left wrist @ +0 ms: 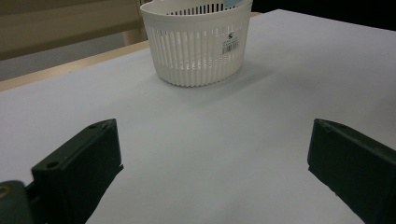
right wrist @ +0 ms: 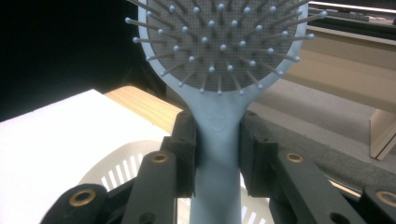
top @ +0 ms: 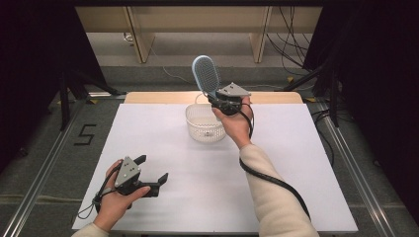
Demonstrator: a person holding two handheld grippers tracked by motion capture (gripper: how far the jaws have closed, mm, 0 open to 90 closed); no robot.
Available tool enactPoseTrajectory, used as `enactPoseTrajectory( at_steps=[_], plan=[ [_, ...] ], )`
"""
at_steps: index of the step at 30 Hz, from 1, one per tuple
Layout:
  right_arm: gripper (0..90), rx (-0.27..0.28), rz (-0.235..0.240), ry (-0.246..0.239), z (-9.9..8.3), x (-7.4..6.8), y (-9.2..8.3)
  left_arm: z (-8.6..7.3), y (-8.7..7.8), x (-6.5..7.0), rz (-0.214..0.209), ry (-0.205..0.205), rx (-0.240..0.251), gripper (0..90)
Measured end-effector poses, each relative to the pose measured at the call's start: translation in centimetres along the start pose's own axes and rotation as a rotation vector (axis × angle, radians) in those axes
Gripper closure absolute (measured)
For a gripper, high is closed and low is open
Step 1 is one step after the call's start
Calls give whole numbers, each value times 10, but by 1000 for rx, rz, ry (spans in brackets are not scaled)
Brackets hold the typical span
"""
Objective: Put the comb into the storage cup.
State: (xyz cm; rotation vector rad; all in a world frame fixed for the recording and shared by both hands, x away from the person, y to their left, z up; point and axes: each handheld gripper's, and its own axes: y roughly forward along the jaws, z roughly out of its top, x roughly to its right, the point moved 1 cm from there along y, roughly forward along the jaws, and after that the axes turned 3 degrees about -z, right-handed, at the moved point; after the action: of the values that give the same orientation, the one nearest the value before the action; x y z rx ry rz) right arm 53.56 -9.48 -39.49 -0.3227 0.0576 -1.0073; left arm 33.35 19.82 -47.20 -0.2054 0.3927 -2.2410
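A: Our right hand-held gripper (top: pixel 217 96) is clamped on the handle of the blue hairbrush (top: pixel 206 74), whose long axis rises upright out of the jaws.

B: And the white basket (top: pixel 204 123) sits directly beneath that gripper on the desk (top: pixel 197 187). Our left hand-held gripper (top: pixel 150 170) rests well short of the basket, jaws apart, holding nothing.

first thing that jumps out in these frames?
The pale blue hairbrush, held upright above the far side of the table with the right gripper clamped on its handle. Right under it stands a white slatted basket on the white table. The left gripper rests open and empty at the near left.
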Motion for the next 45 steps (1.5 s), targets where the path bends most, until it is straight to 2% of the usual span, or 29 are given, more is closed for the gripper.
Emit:
enactPoseTrajectory(
  at_steps=[45],
  plan=[
    [703, -29, 18, -64, -11, -4, 6, 0, 0, 0, 0, 1, 1, 22]
  ],
)
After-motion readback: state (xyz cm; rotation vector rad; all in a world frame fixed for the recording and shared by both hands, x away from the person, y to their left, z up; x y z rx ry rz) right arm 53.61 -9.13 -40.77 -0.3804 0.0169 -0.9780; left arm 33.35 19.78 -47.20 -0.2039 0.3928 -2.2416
